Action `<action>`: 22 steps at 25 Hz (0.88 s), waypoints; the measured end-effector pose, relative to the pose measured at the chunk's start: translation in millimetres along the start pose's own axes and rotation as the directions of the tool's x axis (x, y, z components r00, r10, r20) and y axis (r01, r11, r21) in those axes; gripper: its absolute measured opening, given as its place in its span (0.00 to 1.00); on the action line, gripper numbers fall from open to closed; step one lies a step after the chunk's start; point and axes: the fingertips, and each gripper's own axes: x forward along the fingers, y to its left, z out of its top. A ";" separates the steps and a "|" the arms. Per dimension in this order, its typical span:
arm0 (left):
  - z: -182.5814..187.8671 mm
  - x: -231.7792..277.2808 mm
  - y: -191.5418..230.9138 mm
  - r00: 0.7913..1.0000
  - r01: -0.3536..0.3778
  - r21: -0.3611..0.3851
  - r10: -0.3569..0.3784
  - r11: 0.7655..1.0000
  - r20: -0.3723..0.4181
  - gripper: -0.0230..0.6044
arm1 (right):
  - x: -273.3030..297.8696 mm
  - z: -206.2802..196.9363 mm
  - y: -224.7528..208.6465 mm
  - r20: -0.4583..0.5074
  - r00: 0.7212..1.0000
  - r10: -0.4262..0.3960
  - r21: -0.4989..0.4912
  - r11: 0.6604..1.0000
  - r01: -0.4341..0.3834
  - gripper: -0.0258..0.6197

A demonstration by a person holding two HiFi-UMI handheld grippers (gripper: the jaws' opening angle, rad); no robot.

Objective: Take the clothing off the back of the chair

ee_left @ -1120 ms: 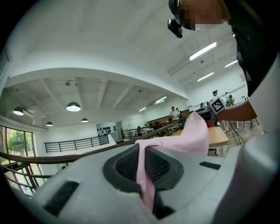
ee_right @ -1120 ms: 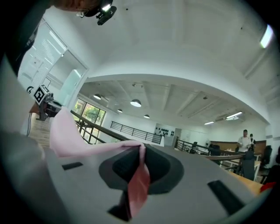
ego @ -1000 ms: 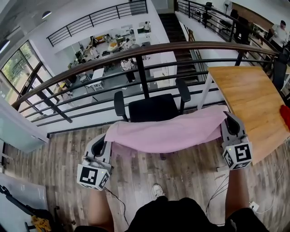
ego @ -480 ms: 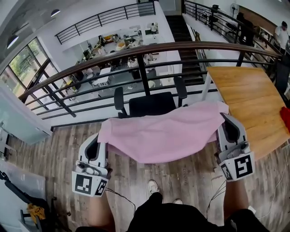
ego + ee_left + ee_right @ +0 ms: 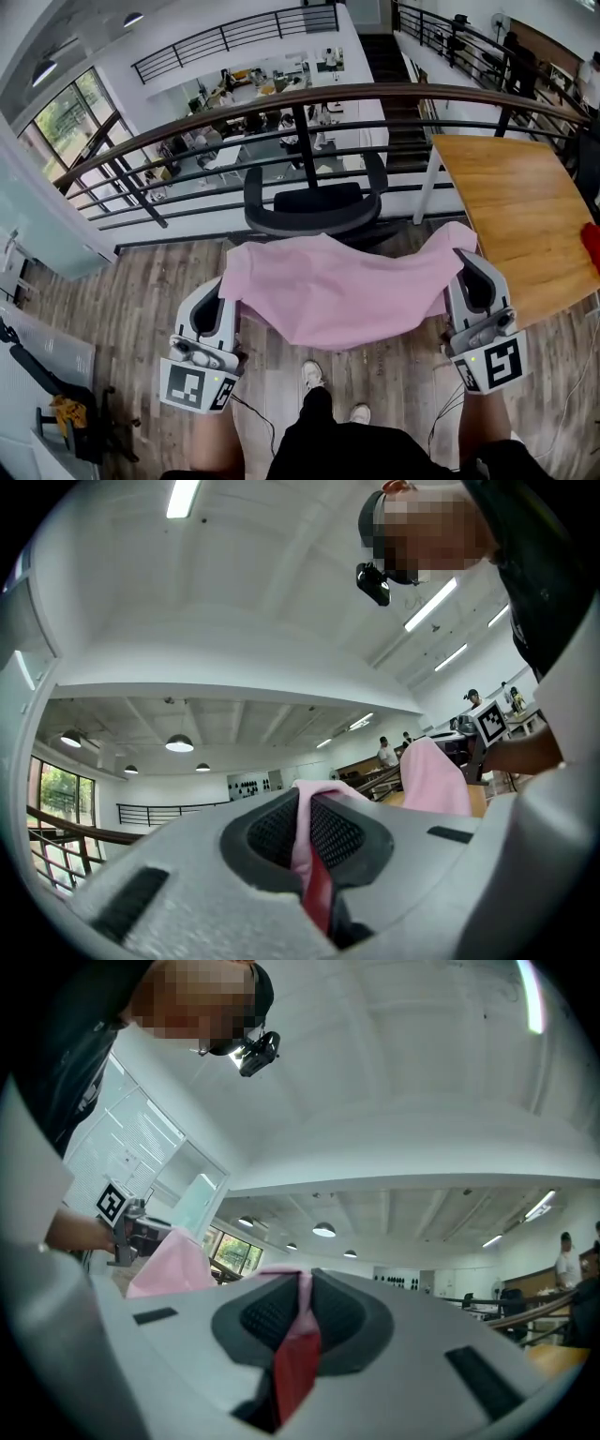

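Observation:
A pink garment [image 5: 342, 289] hangs spread between my two grippers in the head view, in front of the black office chair [image 5: 314, 208] and clear of its back. My left gripper [image 5: 228, 283] is shut on the garment's left corner, and in the left gripper view pink cloth [image 5: 305, 827] is pinched between the dark pads. My right gripper [image 5: 461, 258] is shut on the right corner, with pink cloth [image 5: 302, 1309] caught between its pads in the right gripper view. The garment sags in the middle above the wooden floor.
A wooden table [image 5: 516, 216] stands at the right, with something red [image 5: 592, 246] at its edge. A curved railing [image 5: 309, 103] runs behind the chair, with a drop to a lower floor beyond. My feet [image 5: 319, 380] are on the plank floor below the garment.
Both grippers have drawn back toward me and risen slightly with the garment. The cloth has come off the chair back and now hangs free in front of the chair.

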 end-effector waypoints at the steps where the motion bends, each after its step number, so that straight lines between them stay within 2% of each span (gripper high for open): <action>1: -1.8 -5.9 -5.4 1.000 0.000 -0.003 0.000 1.000 -0.013 0.07 | -6.1 -2.1 2.2 -0.009 1.000 0.004 0.008 1.000 -0.004 0.10; 7: -40.8 -35.3 -31.7 0.993 -0.011 -0.020 0.009 1.000 -0.114 0.07 | -37.3 -38.5 19.2 -0.098 0.995 0.029 0.037 0.999 -0.026 0.10; 10: -65.7 -49.3 -45.8 0.989 -0.014 -0.061 0.005 0.998 -0.149 0.07 | -51.7 -58.1 32.1 -0.144 0.988 0.047 0.052 0.998 -0.040 0.10; 15: -83.2 -69.6 -59.3 0.986 -0.048 -0.166 0.020 0.985 -0.164 0.07 | -67.6 -66.2 50.3 -0.169 0.984 0.055 0.085 0.996 -0.041 0.10; 18: -82.4 -72.3 -66.2 0.987 -0.036 -0.172 0.008 0.985 -0.161 0.07 | -72.1 -66.9 55.2 -0.173 0.984 0.042 0.095 0.995 -0.026 0.10; 22: -91.4 -73.9 -71.4 0.986 -0.036 -0.167 0.007 0.985 -0.167 0.07 | -71.4 -76.3 62.4 -0.174 0.983 0.064 0.071 0.996 -0.053 0.09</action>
